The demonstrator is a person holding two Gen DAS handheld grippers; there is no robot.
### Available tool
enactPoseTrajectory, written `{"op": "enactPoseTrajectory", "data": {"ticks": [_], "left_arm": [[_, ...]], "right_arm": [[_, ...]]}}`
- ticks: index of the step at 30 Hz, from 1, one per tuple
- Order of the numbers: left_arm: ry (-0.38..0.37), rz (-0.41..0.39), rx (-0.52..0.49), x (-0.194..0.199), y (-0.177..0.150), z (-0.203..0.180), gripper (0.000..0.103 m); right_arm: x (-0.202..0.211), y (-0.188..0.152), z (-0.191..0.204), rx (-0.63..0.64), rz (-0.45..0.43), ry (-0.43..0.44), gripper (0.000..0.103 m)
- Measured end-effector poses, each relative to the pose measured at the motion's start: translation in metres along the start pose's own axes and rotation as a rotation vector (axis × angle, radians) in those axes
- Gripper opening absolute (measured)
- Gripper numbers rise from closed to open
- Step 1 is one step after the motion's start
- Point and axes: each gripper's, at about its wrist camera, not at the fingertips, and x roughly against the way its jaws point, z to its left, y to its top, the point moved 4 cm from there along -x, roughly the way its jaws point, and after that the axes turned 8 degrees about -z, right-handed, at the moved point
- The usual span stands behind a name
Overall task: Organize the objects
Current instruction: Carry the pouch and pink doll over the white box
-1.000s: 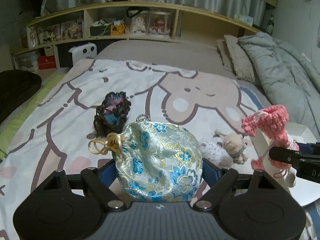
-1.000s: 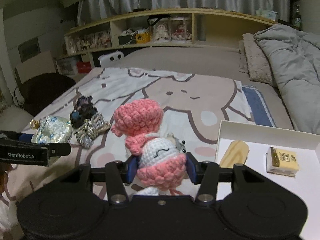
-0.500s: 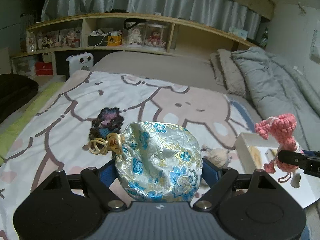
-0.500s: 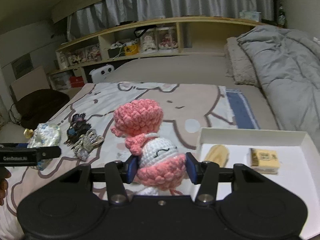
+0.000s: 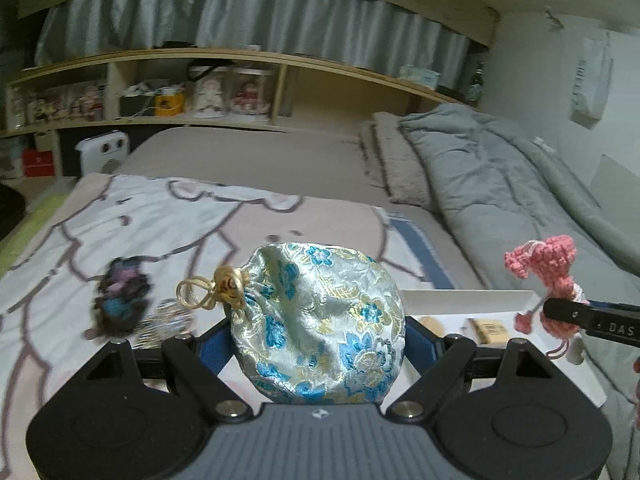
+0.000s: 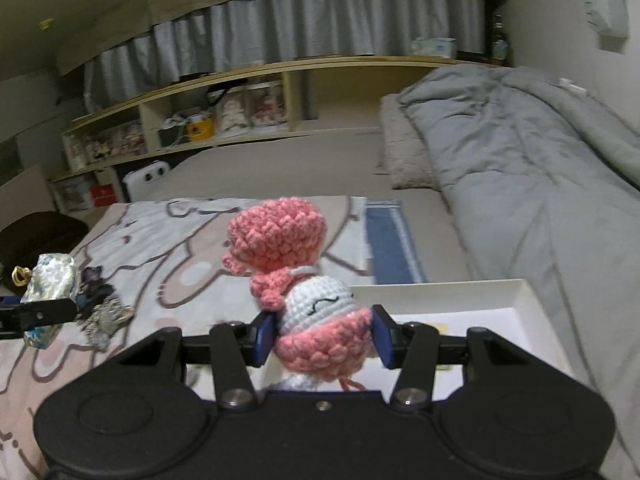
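The left gripper (image 5: 318, 336) is clamped on the pouch (image 5: 320, 324), a silvery brocade bag with blue flowers that fills the lower centre of the left wrist view, its blue pads pressed into the cloth on both sides and its gold knot (image 5: 230, 286) sticking out to the left. The right gripper (image 6: 322, 336) is clamped on the doll (image 6: 310, 304), a pink and white crochet figure at the centre of the right wrist view, the pads biting its pink lower body while the pink head rises free above them. The white tray (image 6: 532, 300) lies at the lower right of that view, partly behind the doll, on the bed with the cartoon sheet (image 6: 160, 248); in the left wrist view a small box (image 5: 490, 328) already sits in it. Both loads look to be on their way to the tray, and the risks follow from that. The pouch is slippery, rounded cloth gripped low on its bulge, so a tilt or jolt could let it squirm out and fall short onto the sheet. The doll is soft and top-heavy, so it may lean or roll when let go. With two grippers making for one tray, they could bump each other or knock its thin wall and shift it on the soft bedding. The dark scrunchie (image 5: 120, 300) at the left of the left wrist view lies well apart from it.
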Motion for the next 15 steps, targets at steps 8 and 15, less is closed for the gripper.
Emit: {"op": "enactPoseTrajectory", "data": {"ticks": [8,15], "left_arm": [[-0.103,0.008,-0.065,-0.026,0.002,-0.073,0.086],[-0.185,0.050,-0.117,-0.053,-0.013,-0.131,0.086]], "right_arm": [[0.001,0.003,-0.056,-0.014,0.001,-0.082,0.051],[-0.005,0.002,-0.099,-0.021,0.010,-0.136,0.051]]}}
